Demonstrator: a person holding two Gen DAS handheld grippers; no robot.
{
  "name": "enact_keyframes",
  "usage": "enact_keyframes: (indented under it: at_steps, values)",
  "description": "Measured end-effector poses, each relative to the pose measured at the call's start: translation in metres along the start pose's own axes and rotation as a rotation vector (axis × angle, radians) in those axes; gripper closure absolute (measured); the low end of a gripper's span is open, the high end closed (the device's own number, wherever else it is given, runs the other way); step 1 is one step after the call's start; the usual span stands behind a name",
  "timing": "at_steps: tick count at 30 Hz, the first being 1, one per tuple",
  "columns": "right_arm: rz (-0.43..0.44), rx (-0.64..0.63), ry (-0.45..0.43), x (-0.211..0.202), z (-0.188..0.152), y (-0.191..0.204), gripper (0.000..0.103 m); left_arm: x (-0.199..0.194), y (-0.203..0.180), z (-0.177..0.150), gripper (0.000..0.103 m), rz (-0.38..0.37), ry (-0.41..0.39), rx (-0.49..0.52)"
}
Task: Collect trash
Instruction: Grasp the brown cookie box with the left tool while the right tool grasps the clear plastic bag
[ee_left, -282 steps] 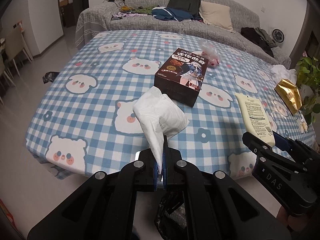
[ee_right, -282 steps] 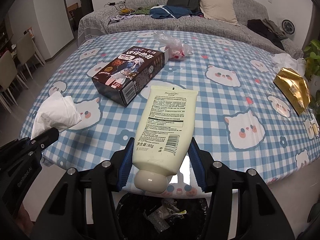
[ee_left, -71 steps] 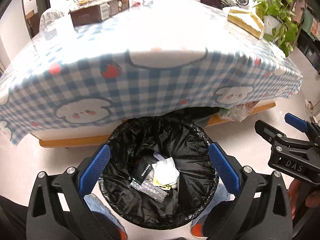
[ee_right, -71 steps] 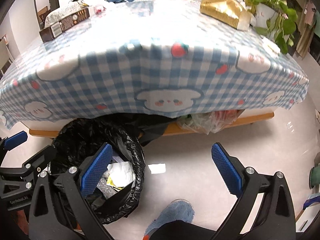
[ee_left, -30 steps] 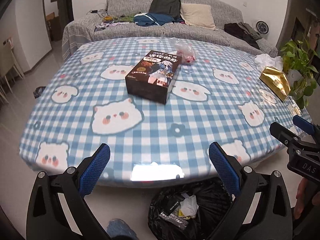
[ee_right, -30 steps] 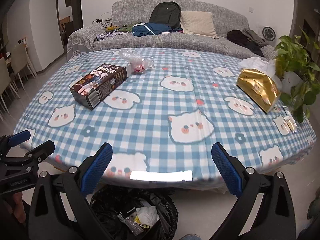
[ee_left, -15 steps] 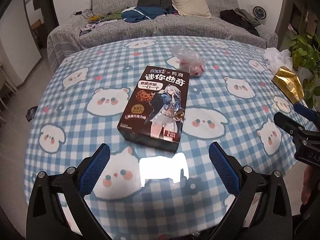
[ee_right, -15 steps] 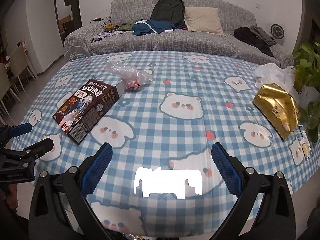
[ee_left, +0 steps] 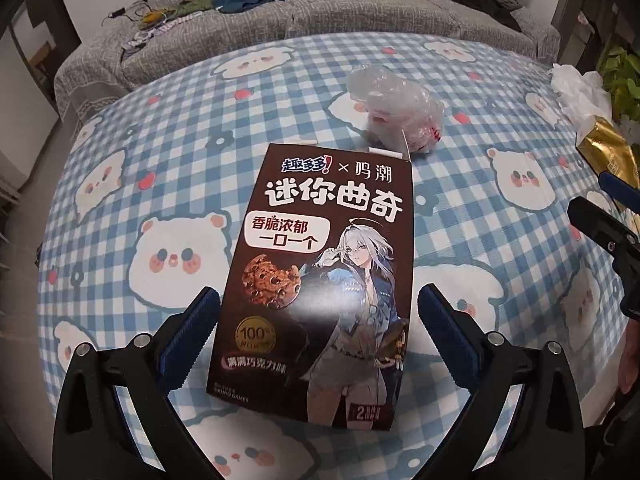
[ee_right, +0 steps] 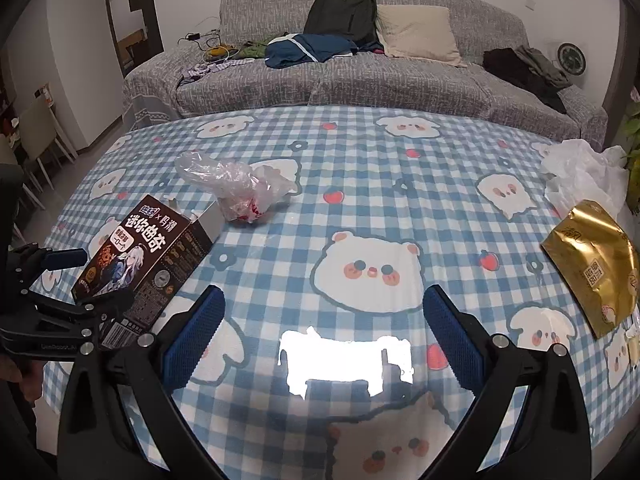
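A dark brown cookie box point(ee_left: 324, 280) lies flat on the blue checked tablecloth point(ee_left: 160, 160). My left gripper point(ee_left: 316, 328) is open, its blue pads on either side of the box's near end, not touching. A crumpled clear plastic bag point(ee_left: 396, 108) lies just beyond the box. In the right wrist view the box point(ee_right: 148, 256) is at the left with the left gripper point(ee_right: 68, 284) around it, and the plastic bag point(ee_right: 240, 188) is behind it. My right gripper point(ee_right: 320, 328) is open and empty above the bare cloth.
A gold foil pack point(ee_right: 596, 264) and a white crumpled bag point(ee_right: 580, 172) lie at the table's right edge. A grey sofa point(ee_right: 360, 76) with a backpack, a cushion and clothes stands behind the table. A plant is at the far right.
Both grippers rose from the black bin under the table and moved in over the tabletop. My left gripper has closed in on the cookie box, which now lies between its pads.
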State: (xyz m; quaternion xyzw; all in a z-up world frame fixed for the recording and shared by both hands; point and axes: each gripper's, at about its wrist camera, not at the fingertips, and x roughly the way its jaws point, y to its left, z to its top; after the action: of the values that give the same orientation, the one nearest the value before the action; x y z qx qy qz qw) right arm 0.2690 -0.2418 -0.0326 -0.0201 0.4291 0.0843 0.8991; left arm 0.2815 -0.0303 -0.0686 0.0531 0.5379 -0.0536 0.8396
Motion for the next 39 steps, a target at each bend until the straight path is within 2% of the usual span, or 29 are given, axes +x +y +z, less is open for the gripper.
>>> enact_keyframes:
  at_steps: [5, 14, 21, 24, 35, 39]
  values:
    - [0.004, -0.003, 0.017, 0.02, 0.007, -0.003, 0.008, 0.015, 0.0, 0.007, 0.008, -0.012, 0.025, -0.002]
    - [0.034, 0.002, 0.023, 0.036, 0.024, 0.006, 0.008, 0.002, 0.022, -0.001, 0.01, -0.019, -0.029, -0.063]
    - [0.067, -0.029, 0.022, 0.051, 0.042, 0.036, 0.008, -0.012, 0.063, 0.0, 0.01, 0.016, -0.097, -0.146]
    - [0.054, -0.064, 0.017, 0.06, 0.05, 0.052, 0.008, -0.011, 0.073, 0.005, 0.01, 0.036, -0.114, -0.16]
    - [0.056, -0.085, 0.006, 0.096, 0.072, 0.075, 0.008, 0.01, 0.09, 0.019, 0.01, 0.034, -0.104, -0.188]
    - [0.06, -0.076, 0.01, 0.107, 0.075, 0.077, 0.016, 0.014, 0.092, 0.024, 0.01, 0.029, -0.104, -0.194]
